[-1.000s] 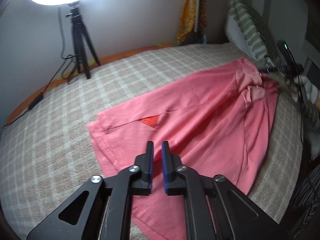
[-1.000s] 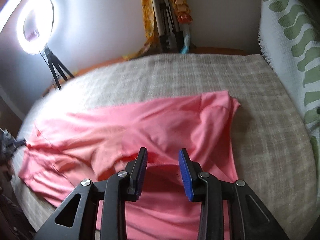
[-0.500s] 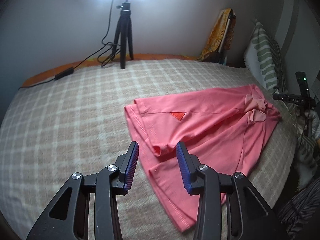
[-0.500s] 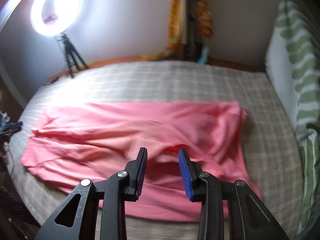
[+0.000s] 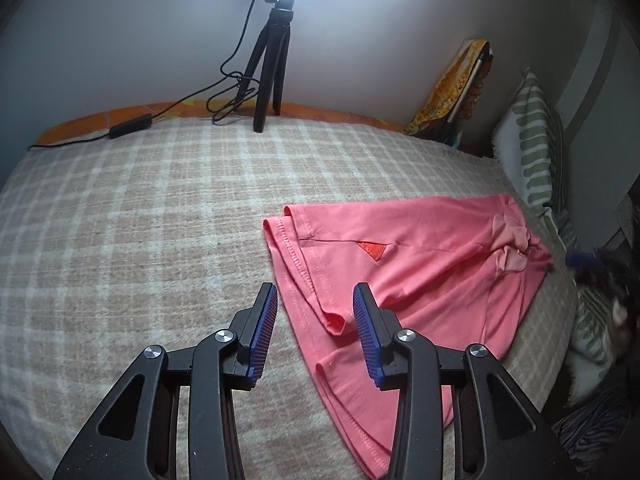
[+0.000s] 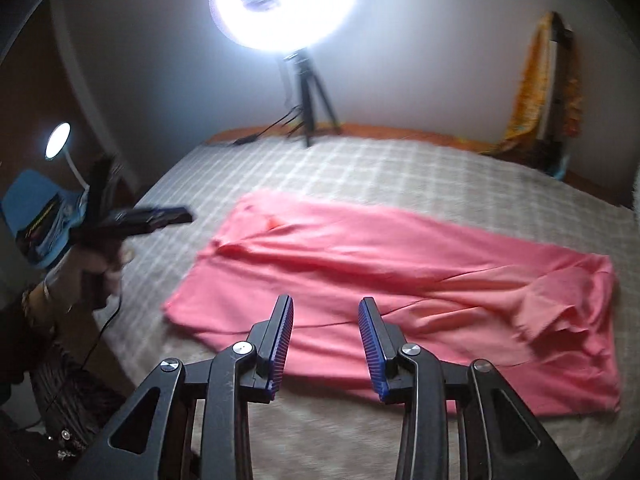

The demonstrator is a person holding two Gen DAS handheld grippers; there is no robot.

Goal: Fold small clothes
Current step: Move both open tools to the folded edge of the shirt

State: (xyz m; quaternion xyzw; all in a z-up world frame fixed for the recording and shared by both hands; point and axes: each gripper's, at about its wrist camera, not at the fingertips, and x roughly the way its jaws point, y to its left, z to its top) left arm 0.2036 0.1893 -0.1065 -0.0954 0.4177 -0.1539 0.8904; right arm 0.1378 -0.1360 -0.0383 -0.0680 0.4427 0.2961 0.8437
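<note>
A: Where is the pink garment (image 5: 420, 264)?

B: Flat on the bed (image 5: 140, 220), on its checked blanket, toward the right edge by the green-striped pillow (image 5: 536, 148). One long side is folded over; a red triangle patch (image 5: 371, 249) shows on top.

A: And the left gripper (image 5: 314, 316)?

B: It hangs over the garment's near hem. Its blue fingers (image 5: 264, 320) have just been opening and now stand partly apart, touching no cloth.

A: The right gripper (image 6: 326, 330)?

B: Above the garment's near long edge, fingers (image 6: 370, 336) partly apart, gripping nothing.

A: Anything else?

B: A ring light (image 6: 286, 0) on a tripod (image 5: 272, 64) stands at the bed's far edge.
</note>
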